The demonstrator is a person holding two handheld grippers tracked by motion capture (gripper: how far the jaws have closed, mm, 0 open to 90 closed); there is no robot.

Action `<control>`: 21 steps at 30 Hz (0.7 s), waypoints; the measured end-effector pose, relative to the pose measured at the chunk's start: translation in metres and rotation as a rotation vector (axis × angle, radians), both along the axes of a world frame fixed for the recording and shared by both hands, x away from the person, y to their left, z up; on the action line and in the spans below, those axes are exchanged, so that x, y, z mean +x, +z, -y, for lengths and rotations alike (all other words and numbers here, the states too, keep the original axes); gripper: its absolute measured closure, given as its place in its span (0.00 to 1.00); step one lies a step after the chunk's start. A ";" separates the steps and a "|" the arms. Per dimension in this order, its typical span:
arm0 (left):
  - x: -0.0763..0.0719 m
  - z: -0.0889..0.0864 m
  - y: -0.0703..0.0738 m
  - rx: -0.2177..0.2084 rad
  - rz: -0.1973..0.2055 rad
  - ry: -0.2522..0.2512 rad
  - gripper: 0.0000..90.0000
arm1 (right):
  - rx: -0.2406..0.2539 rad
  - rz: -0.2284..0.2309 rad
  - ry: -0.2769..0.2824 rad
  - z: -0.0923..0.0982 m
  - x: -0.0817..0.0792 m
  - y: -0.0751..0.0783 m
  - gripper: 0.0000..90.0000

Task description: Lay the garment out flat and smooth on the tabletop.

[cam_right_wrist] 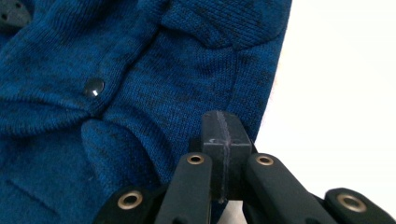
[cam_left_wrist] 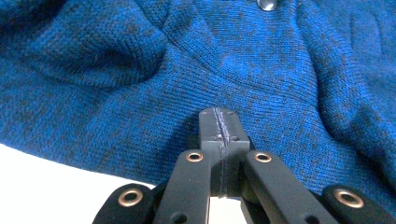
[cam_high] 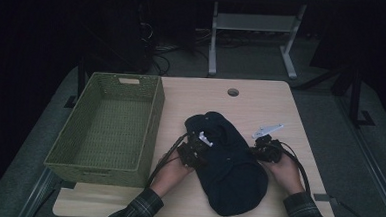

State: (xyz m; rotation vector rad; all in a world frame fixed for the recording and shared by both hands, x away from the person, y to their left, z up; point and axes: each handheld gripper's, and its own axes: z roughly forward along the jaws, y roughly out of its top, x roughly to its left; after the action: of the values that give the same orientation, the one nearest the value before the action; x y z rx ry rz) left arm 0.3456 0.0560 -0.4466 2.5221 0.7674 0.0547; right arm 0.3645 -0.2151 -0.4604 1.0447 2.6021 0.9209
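A dark blue knit garment lies crumpled on the light wooden table, right of centre. My left gripper rests at its left edge, and my right gripper at its right edge. In the left gripper view the left gripper has its jaws pressed flat together, tips down on the blue knit, with no cloth seen between them. In the right gripper view the right gripper is shut the same way, close to the garment's edge. A dark snap button shows on the cloth.
A green woven basket stands on the table's left half, with nothing in it. A round cable hole sits near the far edge. Table legs and cables lie on the dark floor beyond. Plaid sleeves come in from the bottom.
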 end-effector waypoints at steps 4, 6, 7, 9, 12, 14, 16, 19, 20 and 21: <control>0.003 -0.004 0.000 0.011 0.019 0.012 1.00 | -0.022 -0.008 0.012 0.001 -0.007 0.002 1.00; 0.004 -0.007 0.000 0.014 0.026 0.020 1.00 | -0.029 -0.008 0.019 0.001 -0.011 0.002 1.00; 0.005 -0.008 0.000 0.019 0.029 0.017 1.00 | -0.031 -0.003 0.022 0.001 -0.015 0.002 1.00; 0.006 -0.010 0.000 0.024 0.032 0.021 1.00 | -0.022 -0.013 0.028 0.001 -0.021 0.002 1.00; 0.006 -0.012 0.000 0.025 0.037 0.026 1.00 | -0.026 -0.031 0.038 -0.001 -0.030 0.003 1.00; 0.006 -0.014 0.000 0.028 0.039 0.026 1.00 | -0.021 -0.021 0.046 -0.002 -0.037 0.003 1.00; 0.005 -0.015 0.000 0.022 0.041 0.031 1.00 | -0.013 -0.037 0.055 -0.002 -0.043 0.003 1.00; 0.001 -0.016 0.000 0.022 0.036 0.021 1.00 | -0.014 -0.034 0.068 -0.004 -0.053 0.003 1.00; 0.000 -0.016 0.000 0.019 0.034 0.018 1.00 | -0.014 -0.037 0.072 -0.004 -0.057 0.003 1.00; -0.001 -0.016 0.000 0.012 0.029 0.013 1.00 | -0.014 -0.039 0.074 -0.003 -0.059 0.003 1.00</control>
State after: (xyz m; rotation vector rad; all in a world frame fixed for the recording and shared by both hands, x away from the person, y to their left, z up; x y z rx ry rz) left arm 0.3441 0.0718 -0.4468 2.5219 0.7737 0.1003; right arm 0.3060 -0.2118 -0.4574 0.9781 2.6917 0.9054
